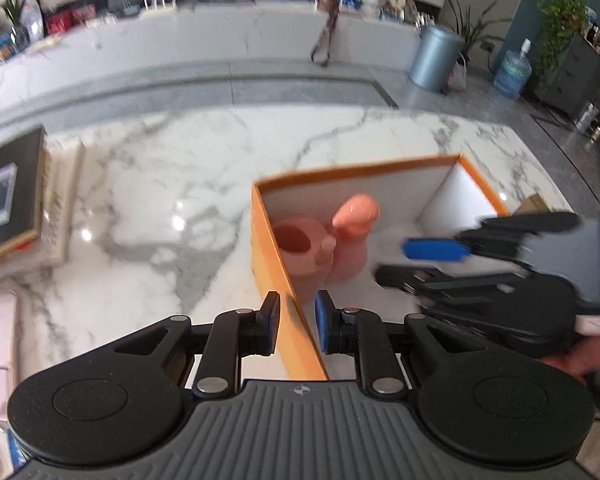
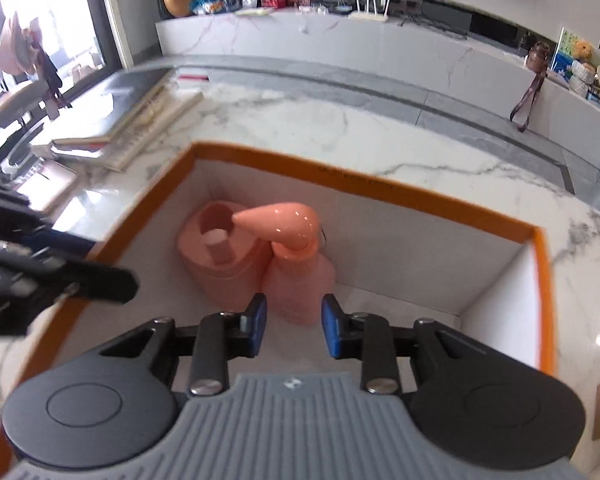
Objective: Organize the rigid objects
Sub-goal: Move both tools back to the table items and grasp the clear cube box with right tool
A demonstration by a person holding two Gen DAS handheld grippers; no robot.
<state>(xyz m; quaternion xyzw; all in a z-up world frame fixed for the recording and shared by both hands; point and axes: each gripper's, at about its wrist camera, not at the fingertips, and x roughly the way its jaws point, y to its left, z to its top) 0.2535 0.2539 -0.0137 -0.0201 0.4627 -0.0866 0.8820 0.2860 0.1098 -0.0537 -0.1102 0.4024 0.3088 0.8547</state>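
1. An orange-rimmed box (image 2: pixel 380 188) with white inner walls stood open on the marble desk (image 1: pixel 160 184), and it serves as the landmark here.
2. Inside the box, in its far left corner as the right wrist view showed it, stood a pink pump bottle (image 2: pixel 296 272) and a pink holder (image 2: pixel 220 252), touching each other; their bases were partly hidden.
3. The left hand-held gripper (image 1: pixel 296 324) was clamped on the box's near left wall, one pad on each side of the orange edge.
4. The right hand-held gripper (image 2: pixel 294 326) hung over the inside of the box, just short of the pump bottle. Its pads stood apart with nothing pressed between them; the bottle lay beyond the tips.
5. In the left wrist view the right tool was blurred, and a hand behind it was cut off at the frame's edge.
6. Left of the box, a stack of books (image 2: pixel 140 128) lay on the desk, partly cropped.
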